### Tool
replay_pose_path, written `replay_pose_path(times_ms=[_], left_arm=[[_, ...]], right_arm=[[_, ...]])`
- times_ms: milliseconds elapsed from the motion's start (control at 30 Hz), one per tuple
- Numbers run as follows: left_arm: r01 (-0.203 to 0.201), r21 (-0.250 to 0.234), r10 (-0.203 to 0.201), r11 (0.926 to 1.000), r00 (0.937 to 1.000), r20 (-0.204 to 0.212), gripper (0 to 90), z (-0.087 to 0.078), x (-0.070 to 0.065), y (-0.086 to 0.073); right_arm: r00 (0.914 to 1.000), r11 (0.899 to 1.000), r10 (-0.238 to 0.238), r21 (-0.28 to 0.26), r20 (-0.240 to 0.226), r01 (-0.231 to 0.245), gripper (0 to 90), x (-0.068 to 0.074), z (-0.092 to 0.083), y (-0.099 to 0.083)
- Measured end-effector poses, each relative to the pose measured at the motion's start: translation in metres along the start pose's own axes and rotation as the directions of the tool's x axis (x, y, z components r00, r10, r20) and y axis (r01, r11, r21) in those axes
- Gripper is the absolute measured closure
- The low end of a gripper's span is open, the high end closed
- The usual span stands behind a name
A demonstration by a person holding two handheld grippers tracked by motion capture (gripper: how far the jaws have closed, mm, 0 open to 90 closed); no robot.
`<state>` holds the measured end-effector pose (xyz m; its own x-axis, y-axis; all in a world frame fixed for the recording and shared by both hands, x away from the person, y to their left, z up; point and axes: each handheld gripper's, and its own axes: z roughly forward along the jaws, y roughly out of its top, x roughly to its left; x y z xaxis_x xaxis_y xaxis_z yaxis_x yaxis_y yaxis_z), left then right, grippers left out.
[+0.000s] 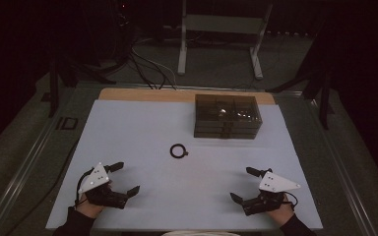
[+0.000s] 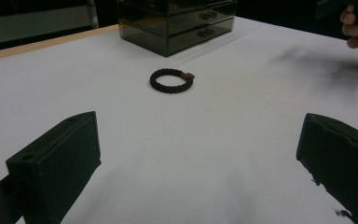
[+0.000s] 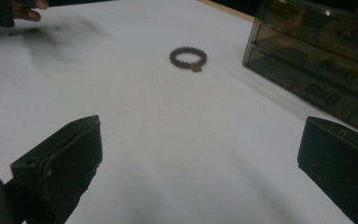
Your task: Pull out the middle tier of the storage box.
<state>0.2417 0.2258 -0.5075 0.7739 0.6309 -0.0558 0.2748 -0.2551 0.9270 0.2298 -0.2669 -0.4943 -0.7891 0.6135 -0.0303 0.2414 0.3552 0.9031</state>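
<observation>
A dark beaded bracelet [image 1: 178, 151] lies flat on the white table top [image 1: 142, 132], about mid-table. It also appears in the left gripper view [image 2: 171, 80] and the right gripper view [image 3: 188, 58], well ahead of the jaws. My left gripper [image 1: 125, 178] rests near the front left edge, open and holding nothing. Near the front right edge my right gripper [image 1: 242, 184] stands open too, with nothing between its jaws. A smoky see-through drawer box [image 1: 227, 116] stands at the back right of the table.
The drawer box [image 2: 177, 21] has stacked drawers with small handles [image 3: 328, 94]. A wooden strip [image 1: 147, 94] runs along the table's far edge. Beyond it are cables and a white metal stand [image 1: 221, 29] on the dark floor.
</observation>
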Motion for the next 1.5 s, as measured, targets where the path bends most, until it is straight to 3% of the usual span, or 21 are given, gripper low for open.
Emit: replay_pose_path(times_ms=[200,300,633,767,1500], left_arm=[[0.004,0.002,-0.004,1.0000,1.0000,-0.002,0.9,0.000,0.000,0.000],[0.009,0.002,-0.009,1.0000,1.0000,-0.002,0.9,0.000,0.001,0.000],[0.011,0.000,-0.011,0.9999,0.9999,-0.002,0.9,0.000,0.000,0.001],[0.001,0.004,-0.001,1.0000,1.0000,-0.001,0.9,0.001,-0.002,0.001],[0.007,0.002,-0.007,1.0000,1.0000,-0.001,0.9,0.000,0.000,0.001]], right_arm=[[0.9991,0.999,-0.041,-0.009,-0.006,0.041,0.0,0.005,-0.002,0.010],[0.9992,0.999,-0.038,-0.016,-0.015,0.038,0.0,0.004,-0.003,0.014],[0.9959,0.994,-0.088,-0.055,0.017,0.089,0.1,-0.004,-0.006,0.032],[0.9911,0.990,-0.128,-0.059,0.035,0.130,0.1,-0.009,-0.006,0.042],[0.9715,0.971,-0.218,-0.078,0.093,0.225,0.2,-0.032,0.004,0.071]])
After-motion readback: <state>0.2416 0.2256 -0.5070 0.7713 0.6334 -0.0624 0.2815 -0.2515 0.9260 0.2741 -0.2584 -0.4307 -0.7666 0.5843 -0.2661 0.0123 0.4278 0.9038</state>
